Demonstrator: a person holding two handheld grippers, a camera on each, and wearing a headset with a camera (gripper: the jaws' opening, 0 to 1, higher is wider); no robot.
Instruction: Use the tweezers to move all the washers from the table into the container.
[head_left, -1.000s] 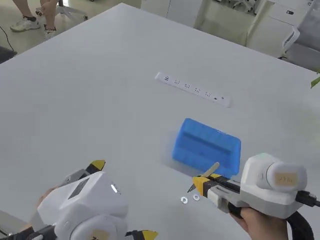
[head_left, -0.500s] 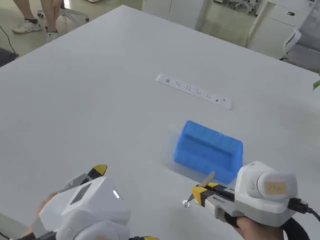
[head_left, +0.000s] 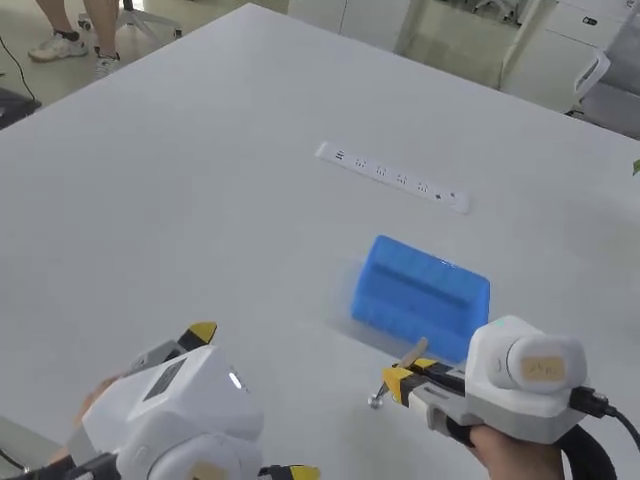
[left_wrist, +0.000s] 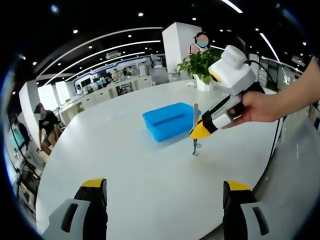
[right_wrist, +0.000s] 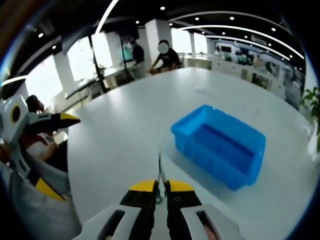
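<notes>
The blue container (head_left: 420, 298) stands open on the white table (head_left: 200, 200); it also shows in the left gripper view (left_wrist: 170, 120) and the right gripper view (right_wrist: 220, 145). My right gripper (head_left: 398, 378) (right_wrist: 160, 187) is shut on metal tweezers (left_wrist: 195, 127) just in front of the container. The tweezers point down, and their tip touches the table at a small washer (head_left: 375, 402) (left_wrist: 195, 151). I cannot tell whether the tip holds the washer. My left gripper (head_left: 248, 400) (left_wrist: 165, 200) hovers open at the near left, holding nothing.
A white power strip (head_left: 390, 177) lies beyond the container. The table's near edge runs close under both grippers. People stand off the table's far left corner (head_left: 80, 25). A potted plant (left_wrist: 200, 65) stands past the table.
The tweezers' tip has come down from above the table onto the washers in front of the container. The right gripper now hides one of the two washers. The left gripper has stayed put.
</notes>
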